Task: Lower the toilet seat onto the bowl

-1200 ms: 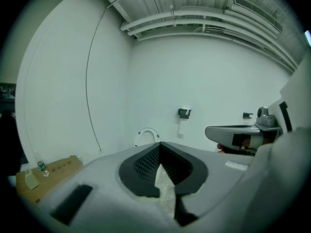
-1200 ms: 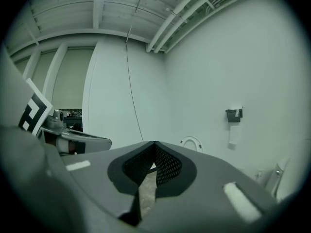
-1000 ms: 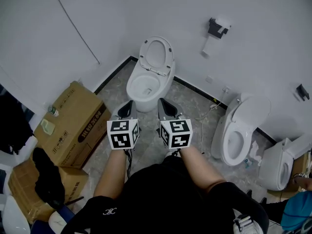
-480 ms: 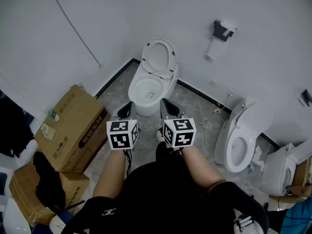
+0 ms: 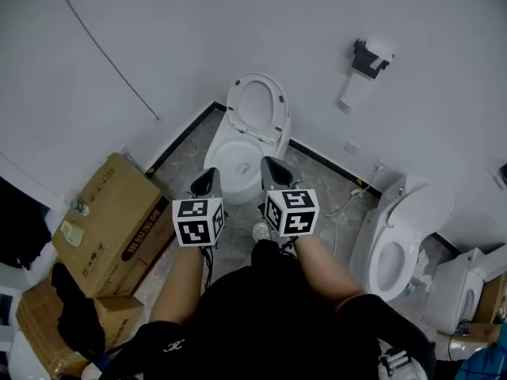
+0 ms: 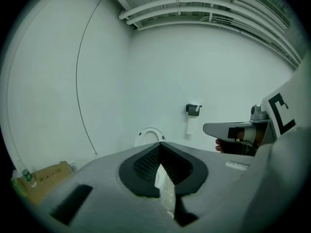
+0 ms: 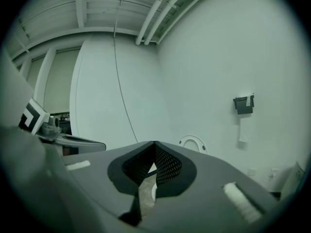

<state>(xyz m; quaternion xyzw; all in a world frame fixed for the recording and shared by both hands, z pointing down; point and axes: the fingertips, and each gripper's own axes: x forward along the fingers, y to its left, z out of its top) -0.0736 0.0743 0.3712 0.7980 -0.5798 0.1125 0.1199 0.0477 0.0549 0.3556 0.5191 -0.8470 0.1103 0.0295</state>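
A white toilet stands against the wall ahead. Its seat [image 5: 258,105] is raised upright, leaning back on the wall above the open bowl [image 5: 230,145]. My left gripper [image 5: 211,174] and right gripper [image 5: 268,165] are held side by side just short of the bowl's front, both pointing at it, both shut and empty. In the left gripper view, the shut left gripper [image 6: 160,143] shows the top of the seat [image 6: 149,134] just beyond it. The right gripper view has the right gripper [image 7: 154,142] shut, with the seat [image 7: 193,142] to its right.
Cardboard boxes [image 5: 111,220] are stacked on the floor at left. A second toilet [image 5: 400,240] with its seat up stands at right, a third [image 5: 467,279] beyond it. A paper holder [image 5: 371,58] hangs on the wall. A cable [image 5: 103,54] runs down the wall.
The person has stepped closer to the toilet, so the bowl now lies right in front of both grippers. Both grippers stay shut and side by side.
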